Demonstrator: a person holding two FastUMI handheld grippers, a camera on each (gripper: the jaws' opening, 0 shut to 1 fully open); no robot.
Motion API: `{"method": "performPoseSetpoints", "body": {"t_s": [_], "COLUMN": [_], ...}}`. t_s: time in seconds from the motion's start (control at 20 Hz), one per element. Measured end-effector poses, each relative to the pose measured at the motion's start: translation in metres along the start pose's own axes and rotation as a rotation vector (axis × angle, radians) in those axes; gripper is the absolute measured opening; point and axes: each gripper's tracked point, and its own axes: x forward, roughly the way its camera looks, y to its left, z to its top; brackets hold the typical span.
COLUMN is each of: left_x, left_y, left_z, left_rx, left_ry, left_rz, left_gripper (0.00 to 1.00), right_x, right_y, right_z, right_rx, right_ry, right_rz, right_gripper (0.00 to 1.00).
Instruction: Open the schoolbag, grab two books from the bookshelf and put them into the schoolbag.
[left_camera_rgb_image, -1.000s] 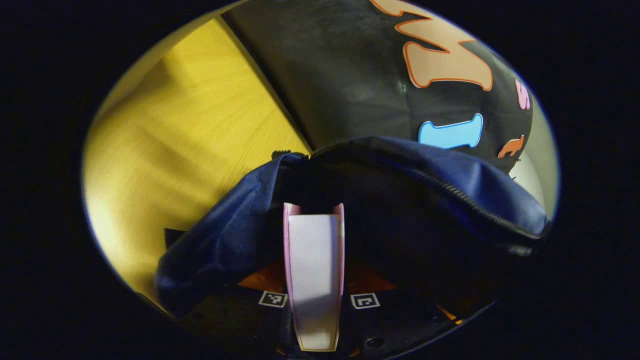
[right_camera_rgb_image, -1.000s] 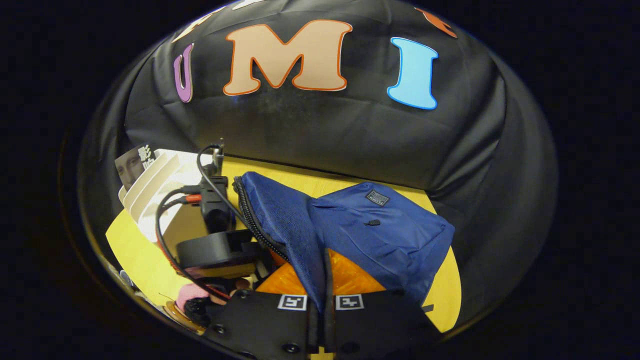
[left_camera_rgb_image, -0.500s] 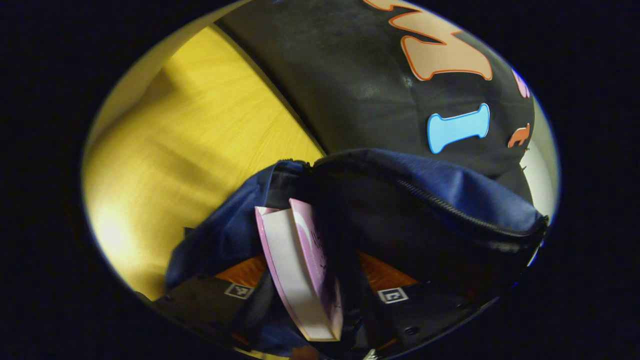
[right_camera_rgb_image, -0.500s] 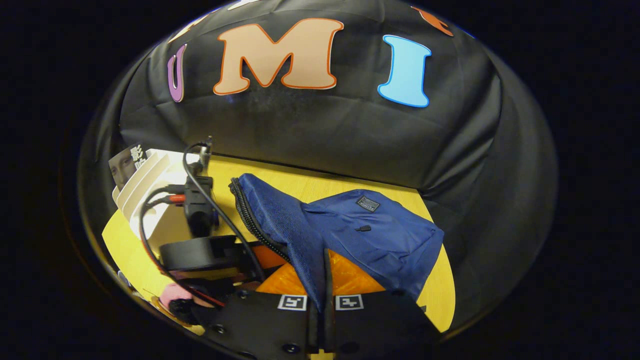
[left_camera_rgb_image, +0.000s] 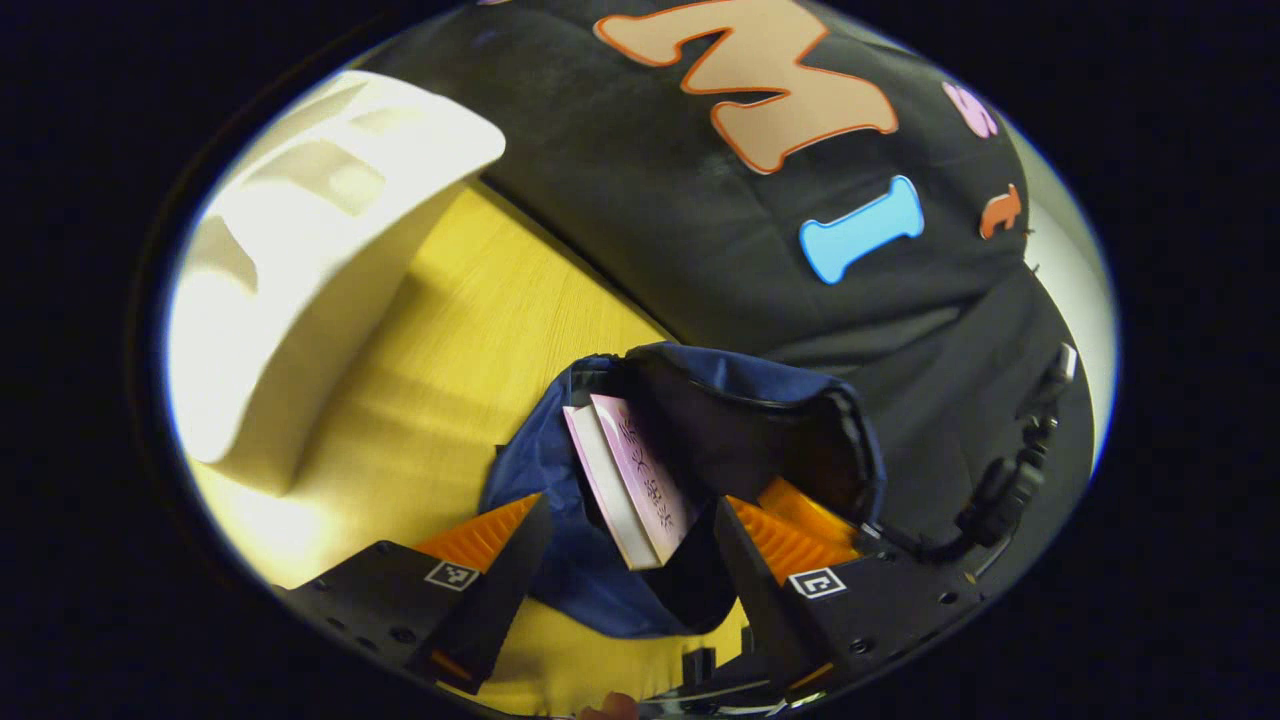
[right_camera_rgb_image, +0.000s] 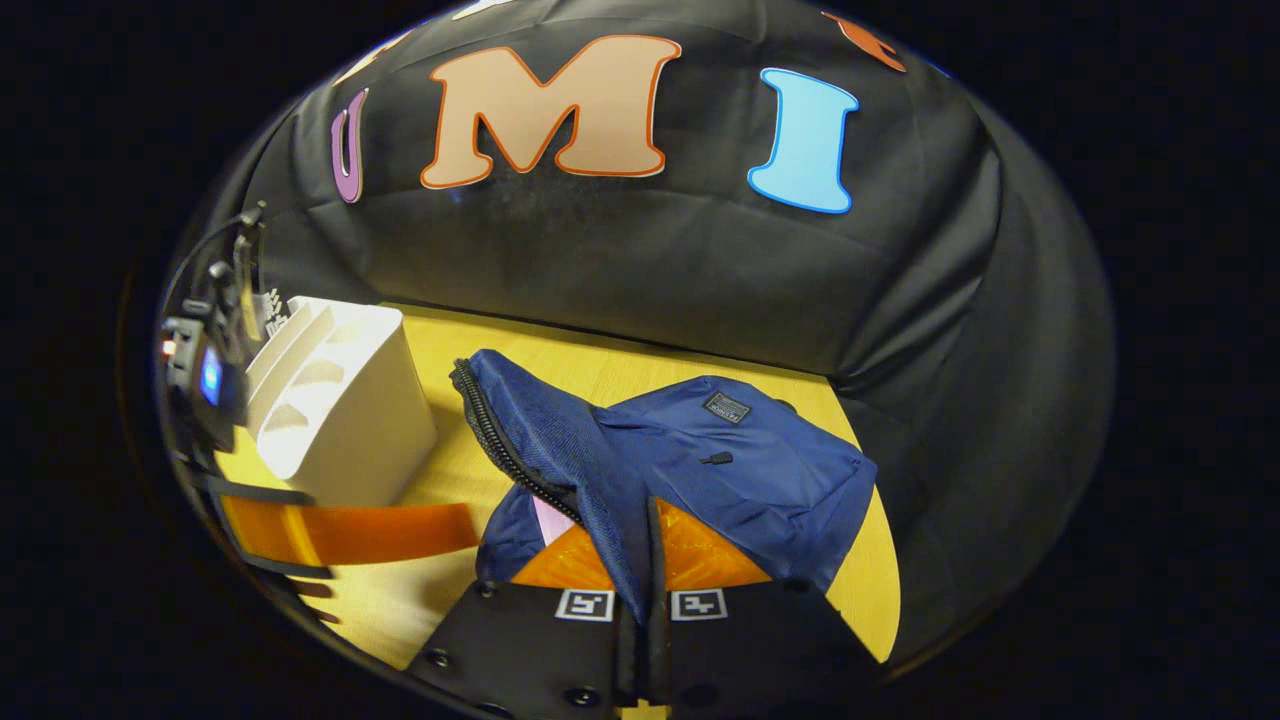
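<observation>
Straight ahead of the left claw in the left gripper view, one pink book stands in the mouth of the blue schoolbag, its long axis running away from the camera and leaning a little to the right; the jaws are spread wide on either side of it, touching nothing. One white bookshelf stands up and to the left on the yellow table, well apart from the bag, so the reach for a second book, I judge, goes that way, and this claw is the free one. Low in the right gripper view, the right claw is clamped on a fold of the schoolbag's rim beside the zipper, holding the opening up. A sliver of the pink book shows just inside. The bookshelf stands left of the bag, with the left claw blurred near it. Count: one bag, one shelf, one book seen in the bag.
</observation>
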Motion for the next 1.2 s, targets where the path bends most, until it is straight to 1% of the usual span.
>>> {"method": "performPoseSetpoints", "body": {"t_s": [0.05, 0.1, 0.2, 0.3, 0.45, 0.5, 0.65, 0.7, 0.8, 0.85, 0.95, 1.05, 1.1, 1.15, 1.2], "left_x": [-0.018, -0.036, -0.074, -0.11, -0.166, -0.192, -0.244, -0.258, -0.285, -0.295, -0.313, -0.316, -0.314, -0.309, -0.303], "left_y": [0.0, -0.001, 0.002, 0.008, 0.019, 0.025, 0.055, 0.065, 0.09, 0.102, 0.132, 0.167, 0.183, 0.198, 0.211], "left_z": [0.009, 0.021, 0.055, 0.098, 0.159, 0.181, 0.235, 0.249, 0.274, 0.284, 0.307, 0.322, 0.327, 0.329, 0.332], "left_rx": [0.045, 0.092, 0.165, 0.215, 0.259, 0.287, 0.379, 0.389, 0.374, 0.37, 0.4, 0.442, 0.46, 0.476, 0.487], "left_ry": [-0.008, -0.02, -0.076, -0.163, -0.29, -0.336, -0.439, -0.464, -0.506, -0.517, -0.52, -0.461, -0.421, -0.373, -0.327], "left_rz": [0.013, 0.024, 0.071, 0.122, 0.185, 0.222, 0.349, 0.386, 0.435, 0.459, 0.5, 0.553, 0.567, 0.57, 0.572], "left_gripper": [0.95, 0.95, 0.95, 0.95, 0.95, 0.94, 0.95, 0.94, 0.94, 0.94, 0.94, 0.94, 0.9, 0.9, 0.94], "right_x": [-0.002, -0.002, -0.003, -0.002, -0.005, -0.006, -0.005, -0.006, -0.006, -0.005, -0.005, -0.005, -0.006, -0.006, -0.006], "right_y": [0.0, -0.001, -0.003, -0.006, -0.008, -0.009, -0.008, -0.008, -0.008, -0.007, -0.006, -0.005, -0.004, -0.004, -0.003], "right_z": [0.0, 0.001, 0.003, 0.005, 0.005, 0.006, 0.009, 0.009, 0.011, 0.01, 0.009, 0.01, 0.01, 0.01, 0.01], "right_rx": [-0.013, -0.017, -0.004, -0.008, -0.05, -0.072, -0.108, -0.113, -0.124, -0.121, -0.115, -0.117, -0.114, -0.11, -0.109], "right_ry": [0.002, -0.002, -0.003, -0.013, -0.033, -0.04, -0.056, -0.06, -0.065, -0.062, -0.058, -0.051, -0.048, -0.044, -0.042], "right_rz": [-0.004, -0.012, -0.03, -0.057, -0.098, -0.113, -0.151, -0.163, -0.181, -0.184, -0.191, -0.198, -0.202, -0.205, -0.209], "right_gripper": [0.08, 0.05, 0.07, 0.07, 0.05, 0.07, 0.05, 0.05, 0.07, 0.07, 0.07, 0.06, 0.07, 0.07, 0.07]}}
